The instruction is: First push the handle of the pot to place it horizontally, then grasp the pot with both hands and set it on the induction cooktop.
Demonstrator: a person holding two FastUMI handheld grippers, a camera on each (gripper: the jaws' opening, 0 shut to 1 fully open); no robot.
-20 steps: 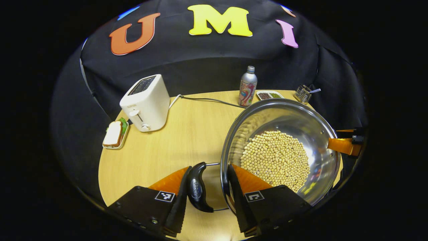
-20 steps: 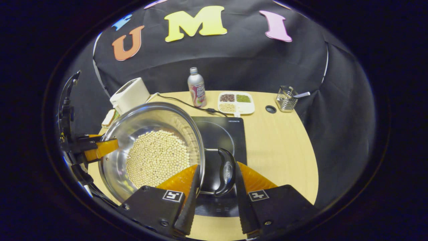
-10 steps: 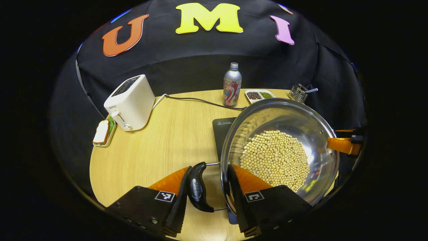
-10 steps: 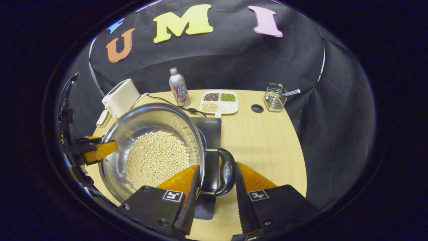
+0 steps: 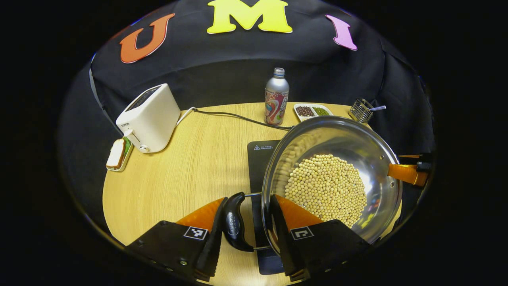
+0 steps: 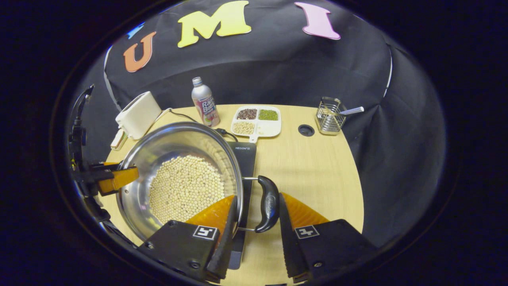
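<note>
Pot (image 5: 331,178) full of pale beans (image 5: 325,190) is held up over the induction cooktop (image 5: 260,159), covering most of it; can't tell if the base touches the glass.

Left gripper view: left gripper (image 5: 246,226) at 6 o'clock, fingers spread either side of the pot's black side handle (image 5: 233,222) and rim. One finger lies against the handle's outer face, the other sits inside the pot wall. Handle and rim are bracketed between them; whether both fingers press, I can't tell.

Right gripper view: right gripper (image 6: 256,226) is spread the same way. One finger sits inside the pot (image 6: 178,178) over the beans (image 6: 186,188), the other outside the opposite handle (image 6: 268,203), with a slim gap. The left gripper (image 6: 115,178) shows at 9 o'clock on the far rim. The cooktop (image 6: 244,159) peeks out at the pot's 3 o'clock side.

Around it on the tabletop (image 5: 198,167):
- White toaster (image 5: 149,118) at 10 o'clock, with a sandwich on a small tray (image 5: 117,154) just beside it.
- Bottle (image 5: 276,96) at 12 o'clock.
- Divided dish of beans (image 6: 256,121) and wire cutlery holder (image 6: 329,117) at 1 o'clock.
- A cable (image 5: 238,117) runs from the toaster side toward the cooktop.
</note>
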